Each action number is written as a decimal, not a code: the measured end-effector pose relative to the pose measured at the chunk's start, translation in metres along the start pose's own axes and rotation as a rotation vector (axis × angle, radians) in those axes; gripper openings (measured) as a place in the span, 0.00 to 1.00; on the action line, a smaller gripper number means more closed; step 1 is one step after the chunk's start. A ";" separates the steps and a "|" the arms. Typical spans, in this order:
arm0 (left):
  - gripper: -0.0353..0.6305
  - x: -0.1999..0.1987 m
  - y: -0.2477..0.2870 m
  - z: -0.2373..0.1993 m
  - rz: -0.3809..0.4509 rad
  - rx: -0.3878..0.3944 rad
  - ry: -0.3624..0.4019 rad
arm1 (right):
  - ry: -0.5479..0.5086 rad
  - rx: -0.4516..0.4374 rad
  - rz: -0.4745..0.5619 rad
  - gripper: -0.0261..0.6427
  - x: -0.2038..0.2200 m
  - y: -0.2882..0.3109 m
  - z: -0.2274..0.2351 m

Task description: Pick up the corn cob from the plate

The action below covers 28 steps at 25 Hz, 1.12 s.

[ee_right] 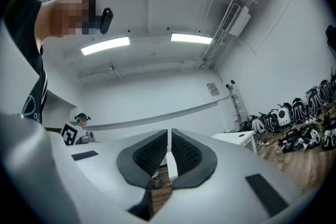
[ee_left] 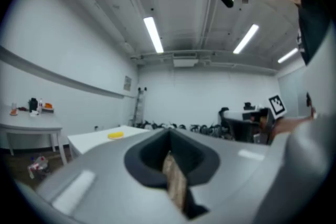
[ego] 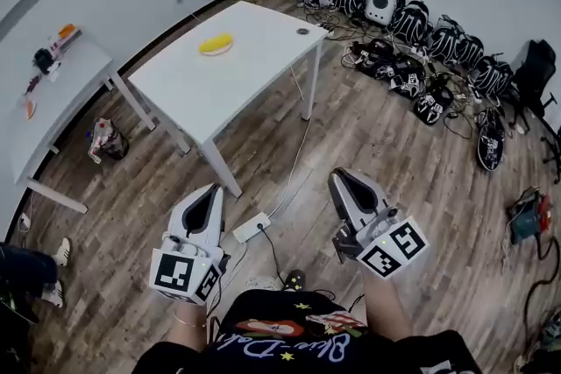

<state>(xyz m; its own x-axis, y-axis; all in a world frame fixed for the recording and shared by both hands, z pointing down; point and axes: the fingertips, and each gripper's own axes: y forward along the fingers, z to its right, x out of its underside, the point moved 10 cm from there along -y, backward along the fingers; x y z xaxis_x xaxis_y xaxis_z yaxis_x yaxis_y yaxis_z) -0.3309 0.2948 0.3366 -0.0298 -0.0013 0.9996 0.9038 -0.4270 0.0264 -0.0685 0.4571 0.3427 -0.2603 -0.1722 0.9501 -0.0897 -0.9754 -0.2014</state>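
Observation:
A yellow plate (ego: 216, 44) lies on the far side of a white table (ego: 228, 74). The corn cob on it is too small to tell apart from the plate. The left gripper view shows the same plate as a yellow patch (ee_left: 116, 135) far off. My left gripper (ego: 209, 191) and right gripper (ego: 344, 178) are held low near my body, over the wooden floor, well short of the table. Both have their jaws together with nothing between them, as the left gripper (ee_left: 169, 157) and the right gripper (ee_right: 169, 152) show in their own views.
A second white table (ego: 53, 92) with small items stands at the left. Many bags (ego: 421, 22) and cables lie along the far wall. A power strip (ego: 252, 227) lies on the floor ahead of me. Another person's feet (ego: 53, 263) are at the left edge.

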 end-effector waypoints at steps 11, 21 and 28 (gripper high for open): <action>0.05 0.020 0.159 -0.051 -0.011 -0.046 -0.053 | 0.026 -0.089 -0.087 0.06 0.015 0.107 0.121; 0.05 -0.005 0.355 -0.151 0.067 -0.090 -0.007 | 0.046 -0.238 -0.052 0.06 -0.007 0.304 0.256; 0.05 0.012 0.399 -0.207 0.021 -0.173 -0.040 | 0.030 -0.302 -0.162 0.06 0.015 0.396 0.297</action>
<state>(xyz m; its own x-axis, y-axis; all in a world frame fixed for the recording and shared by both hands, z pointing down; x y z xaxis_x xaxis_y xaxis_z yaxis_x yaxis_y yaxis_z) -0.0589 -0.0627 0.3562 0.0085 0.0225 0.9997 0.8172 -0.5763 0.0060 0.1778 0.0274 0.3478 -0.2471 -0.0099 0.9689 -0.4117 -0.9041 -0.1142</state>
